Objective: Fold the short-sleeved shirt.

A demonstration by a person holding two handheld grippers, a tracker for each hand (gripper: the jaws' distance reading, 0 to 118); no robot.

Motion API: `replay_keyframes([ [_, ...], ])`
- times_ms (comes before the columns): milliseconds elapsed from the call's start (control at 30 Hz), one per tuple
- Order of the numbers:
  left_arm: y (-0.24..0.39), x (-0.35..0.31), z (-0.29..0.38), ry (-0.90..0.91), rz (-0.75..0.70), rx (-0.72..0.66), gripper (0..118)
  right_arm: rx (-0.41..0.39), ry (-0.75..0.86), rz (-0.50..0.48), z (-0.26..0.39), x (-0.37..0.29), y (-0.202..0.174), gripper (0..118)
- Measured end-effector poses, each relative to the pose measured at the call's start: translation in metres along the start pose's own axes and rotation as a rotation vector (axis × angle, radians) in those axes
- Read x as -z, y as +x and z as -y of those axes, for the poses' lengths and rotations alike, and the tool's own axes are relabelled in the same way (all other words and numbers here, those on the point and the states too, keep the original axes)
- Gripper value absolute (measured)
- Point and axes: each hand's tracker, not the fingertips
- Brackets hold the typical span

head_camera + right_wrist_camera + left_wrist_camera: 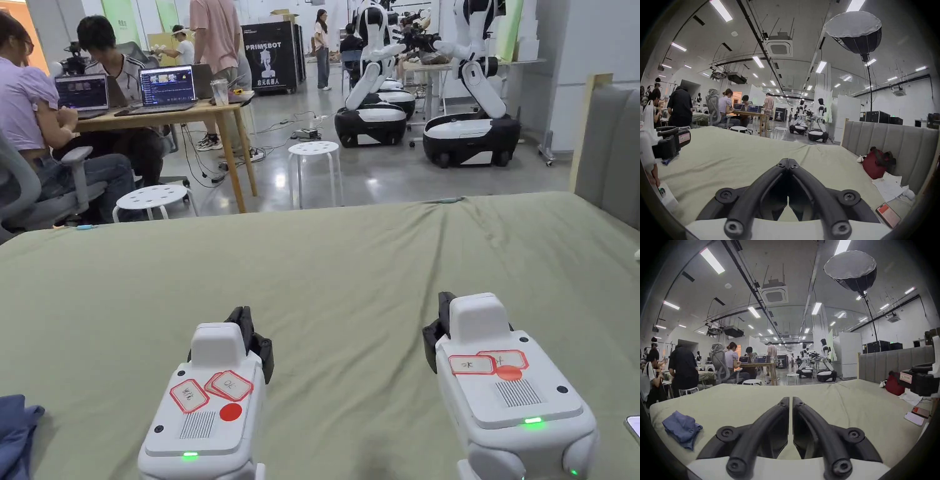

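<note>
We stand at a bed (350, 262) covered by a green sheet, broad and bare in the middle, which suits spreading a garment flat. The short-sleeved shirt (682, 429), blue and crumpled, lies at the bed's left edge, well apart from both tools, so nothing is folded yet. Our left gripper (790, 400) hovers with jaws nearly together, a thin gap between them; our right gripper (788, 162) has jaws pressed together, empty.

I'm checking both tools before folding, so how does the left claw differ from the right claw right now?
The left claw shows a thin slit between its jaws; the right claw's jaws touch at the tips. The crumpled blue shirt lies beside the left claw, farther from the right claw. Both are black, hold nothing, and hover over the green bed sheet.
</note>
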Motion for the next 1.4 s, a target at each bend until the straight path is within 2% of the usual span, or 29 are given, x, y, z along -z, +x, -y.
replay_keyframes([
  [33,0.001,-0.001,0.001,-0.004,0.001,0.011,3,-0.005,-0.002,-0.003,0.001,0.0,0.0,0],
  [67,0.001,0.0,0.002,-0.004,-0.001,0.021,15,-0.009,-0.002,-0.003,0.002,-0.001,0.001,2],
  [100,0.001,0.0,0.002,-0.003,-0.006,0.027,29,-0.011,0.0,-0.004,0.004,0.0,0.001,10],
  [133,0.001,0.0,0.002,-0.005,-0.005,0.021,41,-0.009,0.002,-0.006,0.004,0.0,0.001,24],
  [167,0.001,0.0,0.003,-0.011,0.006,0.006,43,-0.004,-0.006,-0.008,0.005,0.002,0.002,36],
  [233,0.002,0.001,0.003,-0.011,-0.005,0.002,45,0.005,-0.019,-0.012,0.008,0.004,0.002,38],
  [267,0.003,0.002,0.004,-0.007,-0.008,0.011,58,0.006,-0.015,-0.012,0.01,0.004,0.002,47],
  [300,0.004,0.001,0.003,-0.004,-0.005,0.022,79,0.007,-0.013,-0.012,0.011,0.005,0.002,66],
  [333,0.004,0.002,0.003,-0.005,-0.002,0.032,107,0.007,-0.013,-0.015,0.01,0.004,0.002,91],
  [367,0.006,0.003,0.003,-0.008,-0.004,0.039,117,0.005,-0.016,-0.017,0.011,0.006,0.001,118],
  [433,0.008,-0.001,0.003,0.031,-0.007,0.041,118,-0.001,0.002,-0.015,0.012,0.006,-0.001,118],
  [1400,-0.009,-0.012,0.004,-0.029,-0.01,0.015,118,0.001,-0.012,0.039,0.005,-0.007,0.003,118],
])
